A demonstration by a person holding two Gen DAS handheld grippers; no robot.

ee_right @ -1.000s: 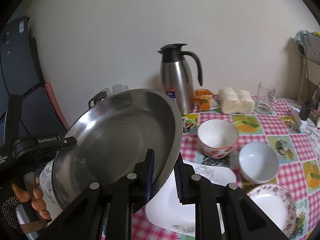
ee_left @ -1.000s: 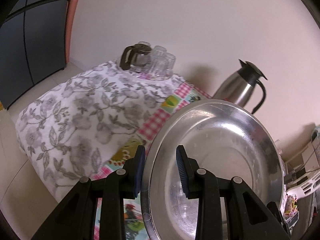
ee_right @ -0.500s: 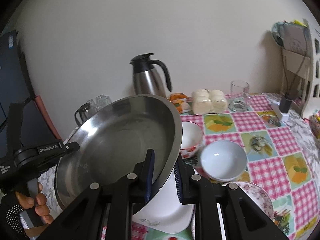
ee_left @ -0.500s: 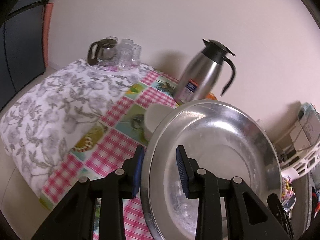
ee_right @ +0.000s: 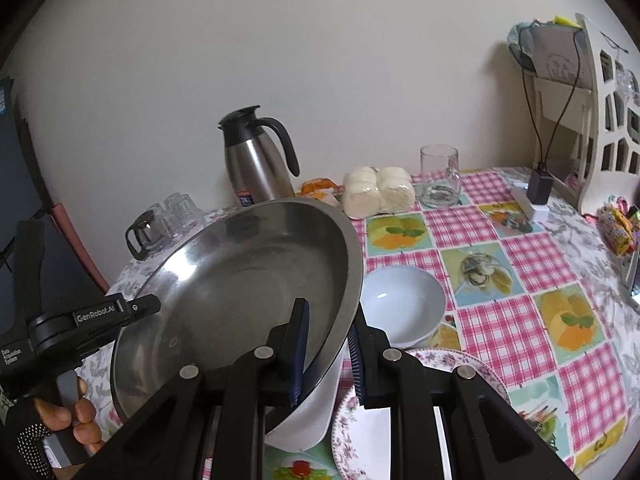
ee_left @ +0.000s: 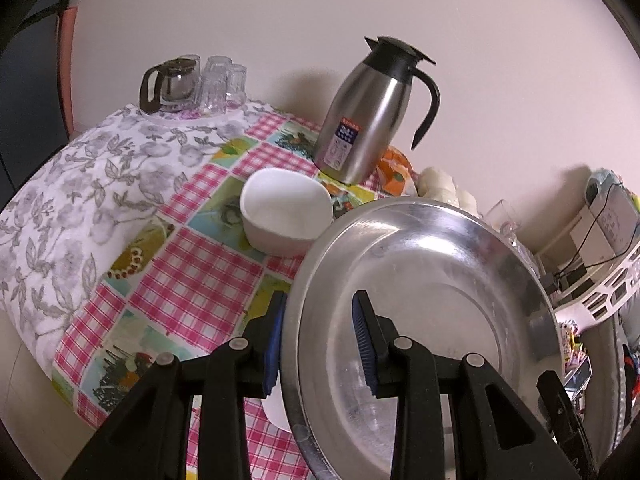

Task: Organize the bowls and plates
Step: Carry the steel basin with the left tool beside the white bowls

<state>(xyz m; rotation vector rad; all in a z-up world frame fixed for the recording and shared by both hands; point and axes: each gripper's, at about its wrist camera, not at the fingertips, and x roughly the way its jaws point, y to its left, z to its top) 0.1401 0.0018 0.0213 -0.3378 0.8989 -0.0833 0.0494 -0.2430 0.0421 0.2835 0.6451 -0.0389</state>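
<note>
Both of your hand-held grippers clamp opposite rims of a large steel bowl (ee_right: 240, 292), held tilted above the counter (ee_right: 520, 320). Your left hand-held gripper (ee_left: 318, 344) pinches its left rim, your right hand-held gripper (ee_right: 328, 352) its right rim. Below sit a white bowl (ee_right: 404, 304) and a floral plate (ee_right: 472, 368), with a steel jug (ee_right: 256, 164) behind.

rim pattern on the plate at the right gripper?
Pink floral band on white plate; the right wrist view shows it best.

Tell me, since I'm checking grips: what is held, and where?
The steel basin: left gripper and right gripper each clamp its rim on opposite sides.
</note>
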